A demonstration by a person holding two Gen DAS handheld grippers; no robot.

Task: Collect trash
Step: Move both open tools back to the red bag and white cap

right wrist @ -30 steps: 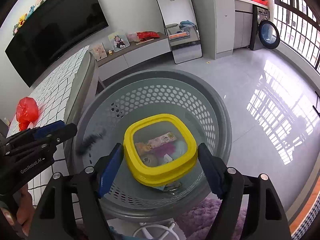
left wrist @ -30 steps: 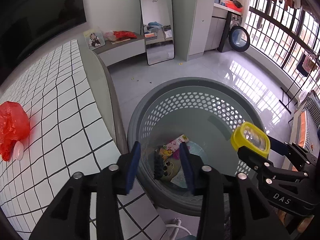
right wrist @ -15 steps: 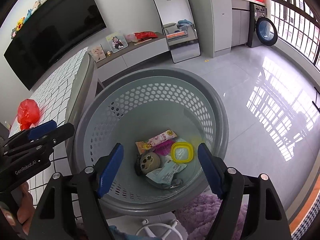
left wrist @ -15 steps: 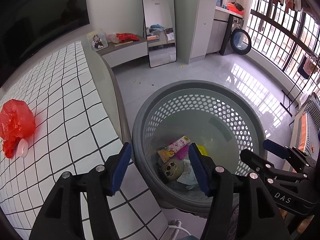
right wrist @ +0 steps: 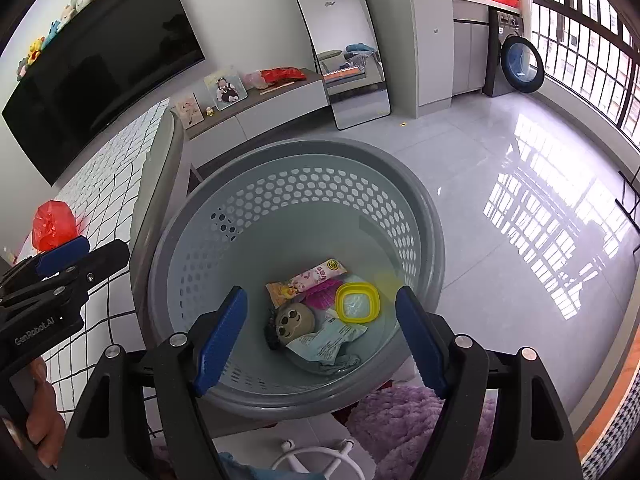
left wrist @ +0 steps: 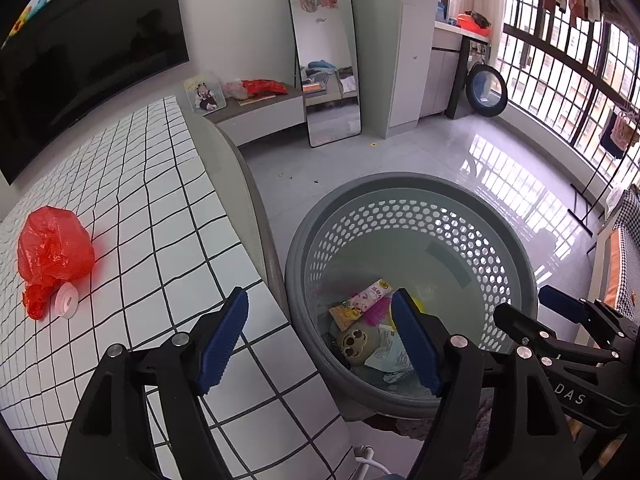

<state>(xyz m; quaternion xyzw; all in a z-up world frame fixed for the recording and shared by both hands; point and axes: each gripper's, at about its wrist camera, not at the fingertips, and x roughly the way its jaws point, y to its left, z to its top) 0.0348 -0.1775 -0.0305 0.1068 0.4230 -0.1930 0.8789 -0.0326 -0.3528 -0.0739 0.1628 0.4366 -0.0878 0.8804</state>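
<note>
A grey perforated basket [right wrist: 304,156] [left wrist: 408,188] stands on the floor beside the table. In its bottom lie a yellow-rimmed lid [right wrist: 357,303], a pink snack wrapper [right wrist: 316,276] [left wrist: 370,294], a round plush face [right wrist: 294,320] [left wrist: 356,340] and a pale blue packet [right wrist: 328,342]. My right gripper [right wrist: 320,332] hangs open above the basket with nothing between its fingers. My left gripper [left wrist: 322,336] is over the table's edge and the basket rim, its jaws opening and empty. On the table lie a crumpled red plastic bag [left wrist: 52,248] [right wrist: 52,226] and a small white cap [left wrist: 66,300].
The white grid-pattern table [left wrist: 132,216] fills the left. A purple fluffy rug [right wrist: 404,416] and a white cable [right wrist: 308,452] lie by the basket. Beyond are a low cabinet [left wrist: 260,114], a standing mirror [left wrist: 324,52], glossy floor and barred windows at right.
The yellow lid left my right gripper and dropped into the basket. My left gripper's jaws spread wider. A dark fuzzy piece seen falling earlier is gone from the air.
</note>
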